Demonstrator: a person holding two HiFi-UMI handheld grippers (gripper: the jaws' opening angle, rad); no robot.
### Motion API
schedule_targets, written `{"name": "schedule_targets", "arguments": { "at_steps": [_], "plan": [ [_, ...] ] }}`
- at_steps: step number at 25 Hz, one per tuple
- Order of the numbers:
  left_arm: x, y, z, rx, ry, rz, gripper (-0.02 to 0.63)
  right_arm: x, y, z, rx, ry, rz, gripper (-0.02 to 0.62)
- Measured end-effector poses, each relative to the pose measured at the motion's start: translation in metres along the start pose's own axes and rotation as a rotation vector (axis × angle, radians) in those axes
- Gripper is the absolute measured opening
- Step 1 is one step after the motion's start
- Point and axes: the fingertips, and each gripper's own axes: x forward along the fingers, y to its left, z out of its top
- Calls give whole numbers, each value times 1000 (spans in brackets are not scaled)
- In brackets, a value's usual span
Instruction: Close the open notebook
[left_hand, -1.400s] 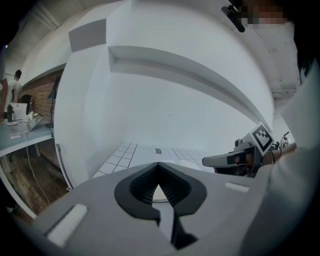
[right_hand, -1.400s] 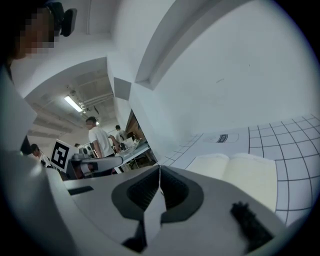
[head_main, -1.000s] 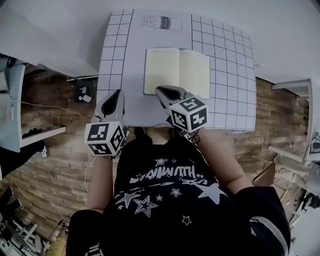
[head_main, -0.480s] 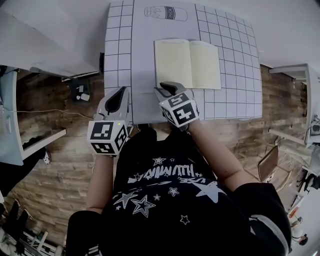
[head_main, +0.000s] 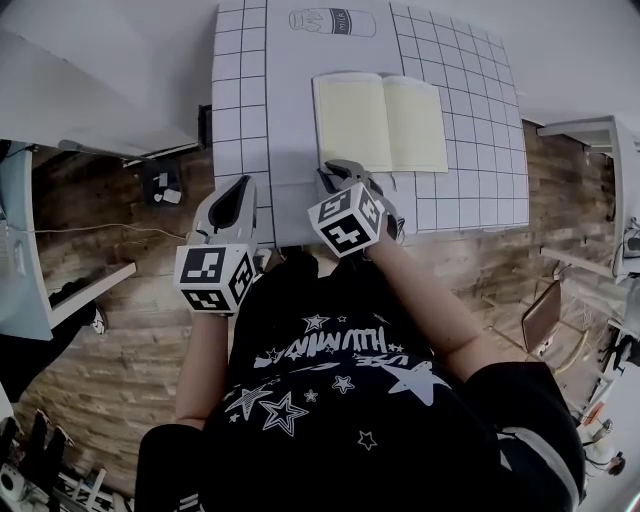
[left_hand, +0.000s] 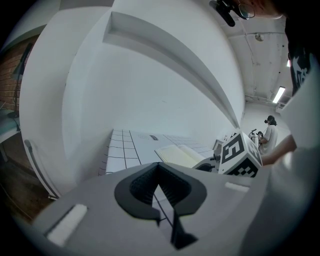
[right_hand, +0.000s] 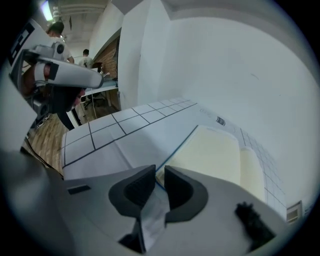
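The open notebook (head_main: 380, 122) lies flat on the white gridded table (head_main: 240, 100), showing cream blank pages. My right gripper (head_main: 340, 172) hovers at the notebook's near left corner; in the right gripper view the jaws (right_hand: 159, 168) stand open by a narrow gap, nothing between them, with the notebook's blue-edged corner (right_hand: 210, 150) just beyond. My left gripper (head_main: 232, 203) hangs over the table's near edge, left of the notebook, shut and empty. In the left gripper view its tips (left_hand: 158, 165) touch, with the notebook (left_hand: 177, 155) ahead to the right.
A milk carton drawing (head_main: 332, 21) is printed on the table's far end. A white wall rises behind the table. Wooden floor (head_main: 120, 330) surrounds it, with a white desk (head_main: 30, 240) at left and shelving (head_main: 600, 140) at right. People stand far off (right_hand: 85, 59).
My right gripper has moved forward and left, up to the notebook's near left corner. The left gripper has hardly moved. The notebook stays open.
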Motion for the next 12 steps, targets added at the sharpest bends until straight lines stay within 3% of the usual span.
{"name": "schedule_targets", "arguments": {
  "at_steps": [6, 12],
  "plan": [
    [2, -2, 1, 5, 3, -6, 9, -4, -1, 3, 20, -18, 37, 29],
    [11, -10, 8, 25, 2, -20, 9, -27, -10, 18, 80, -107, 60, 23]
  ]
}}
